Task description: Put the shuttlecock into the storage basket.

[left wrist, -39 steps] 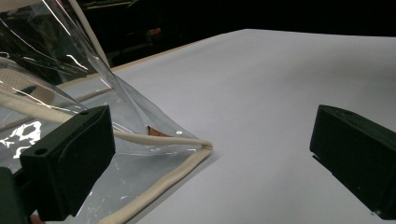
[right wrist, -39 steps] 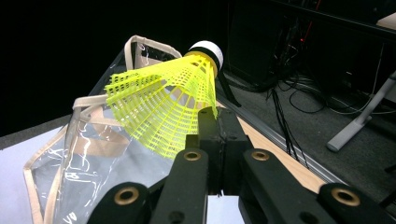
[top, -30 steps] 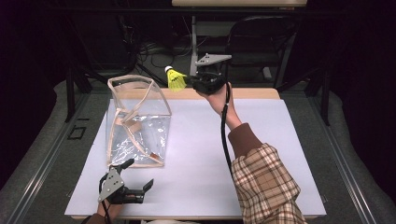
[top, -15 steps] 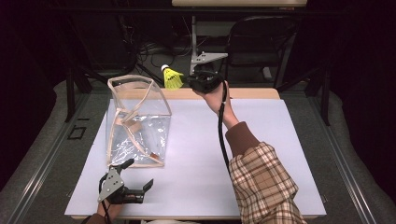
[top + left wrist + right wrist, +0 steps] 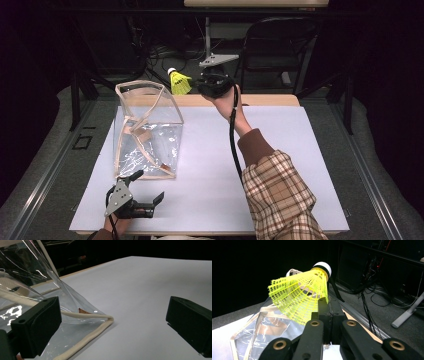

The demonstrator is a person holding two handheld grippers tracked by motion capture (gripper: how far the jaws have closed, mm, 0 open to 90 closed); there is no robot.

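Shuttlecock (image 5: 180,82) pinched in right hand-held gripper (image 5: 196,86) (skirt edge).

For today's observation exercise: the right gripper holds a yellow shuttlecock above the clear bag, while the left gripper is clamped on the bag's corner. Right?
Not quite. The left gripper is open, its jaws apart beside the clear bag corner, as the left gripper view shows. The right gripper does hold the yellow shuttlecock.

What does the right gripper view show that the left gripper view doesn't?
Right gripper view alone: the yellow shuttlecock, its skirt pinched between the right gripper's closed jaws, white cork pointing away, with cables on the floor beyond. Left gripper view alone: the left gripper with jaws wide apart, low over the white table, one jaw beside the bag's cream-trimmed corner. Both share the clear plastic bag.
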